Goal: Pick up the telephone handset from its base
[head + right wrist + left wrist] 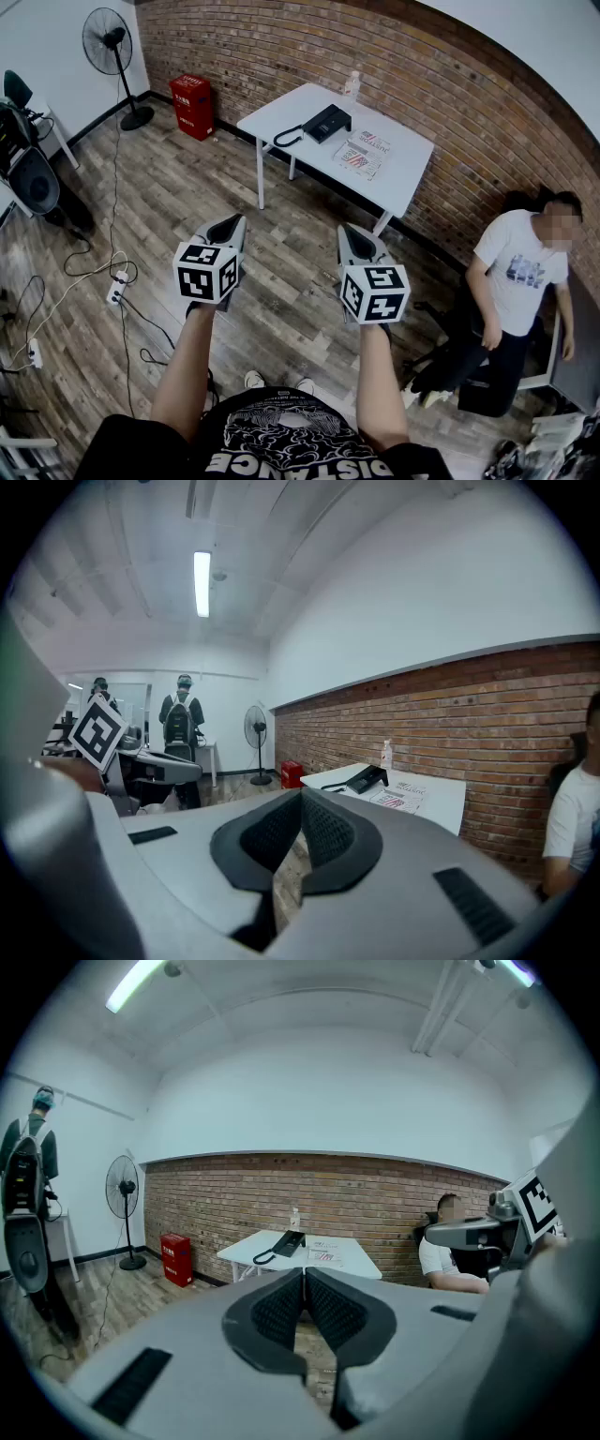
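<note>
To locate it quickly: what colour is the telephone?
Black; the telephone shows best in the head view.

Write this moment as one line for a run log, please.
left gripper: shut, empty | right gripper: shut, empty | telephone: on white table, untouched

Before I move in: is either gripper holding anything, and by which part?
Nothing is held. The left gripper and right gripper are both shut and empty; the telephone sits untouched on the table ahead.
</note>
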### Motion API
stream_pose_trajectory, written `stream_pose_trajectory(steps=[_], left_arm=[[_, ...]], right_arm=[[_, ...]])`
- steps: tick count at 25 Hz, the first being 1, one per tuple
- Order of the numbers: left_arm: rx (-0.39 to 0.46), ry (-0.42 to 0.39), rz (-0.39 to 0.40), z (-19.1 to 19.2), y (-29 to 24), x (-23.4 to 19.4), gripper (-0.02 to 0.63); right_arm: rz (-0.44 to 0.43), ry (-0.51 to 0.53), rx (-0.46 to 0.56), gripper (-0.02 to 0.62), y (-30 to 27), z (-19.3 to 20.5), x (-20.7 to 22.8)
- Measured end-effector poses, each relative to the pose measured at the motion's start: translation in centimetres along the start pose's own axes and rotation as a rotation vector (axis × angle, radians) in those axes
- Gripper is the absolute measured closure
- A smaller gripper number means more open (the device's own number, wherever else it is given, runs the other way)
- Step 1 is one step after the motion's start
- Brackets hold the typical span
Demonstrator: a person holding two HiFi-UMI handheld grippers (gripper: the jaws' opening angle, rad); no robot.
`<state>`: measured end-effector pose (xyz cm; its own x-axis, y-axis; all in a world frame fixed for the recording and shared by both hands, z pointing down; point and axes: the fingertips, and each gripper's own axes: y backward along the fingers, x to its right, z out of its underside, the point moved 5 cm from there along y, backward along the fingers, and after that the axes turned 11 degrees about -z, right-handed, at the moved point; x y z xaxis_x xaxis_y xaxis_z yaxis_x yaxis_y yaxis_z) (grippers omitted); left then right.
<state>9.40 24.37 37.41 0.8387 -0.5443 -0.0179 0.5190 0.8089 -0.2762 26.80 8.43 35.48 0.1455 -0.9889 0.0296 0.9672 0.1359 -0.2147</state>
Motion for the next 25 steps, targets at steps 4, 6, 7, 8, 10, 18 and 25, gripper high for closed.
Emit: stream_pose_trajectory(steps=[4,6,7,8,10,18,25], left_arm=[[0.002,0.002,0.012,-0.1,0.4,-1.1,0.592],[0.004,0.001,0.022,0.0,0.5,-1.7,0.592],[0.005,0.000,0.028,0.0,0.6,-2.0,0.592],[0.007,0.000,0.036,0.1,0.6,-2.3,0.592],[0.012,-0.002,0.055,0.2,0.8,-2.9,0.592],[0.020,-0.004,0.102,0.7,0.3,-4.8,0.591],[0.013,0.005,0.123,0.3,-1.8,-5.6,0.585]], right_arm=[[0.001,-0.013,-0.007,0.595,-0.6,0.1,-1.3],[0.002,-0.018,-0.008,0.595,-0.9,0.1,-2.0],[0.004,-0.017,-0.010,0.595,-1.1,0.1,-2.5],[0.007,-0.014,-0.012,0.595,-1.2,0.1,-3.0],[0.012,-0.005,-0.017,0.595,-1.6,0.0,-3.9],[0.029,0.004,-0.040,0.595,-3.1,0.5,-5.9],[0.037,0.007,-0.045,0.595,-4.8,0.2,-5.2]])
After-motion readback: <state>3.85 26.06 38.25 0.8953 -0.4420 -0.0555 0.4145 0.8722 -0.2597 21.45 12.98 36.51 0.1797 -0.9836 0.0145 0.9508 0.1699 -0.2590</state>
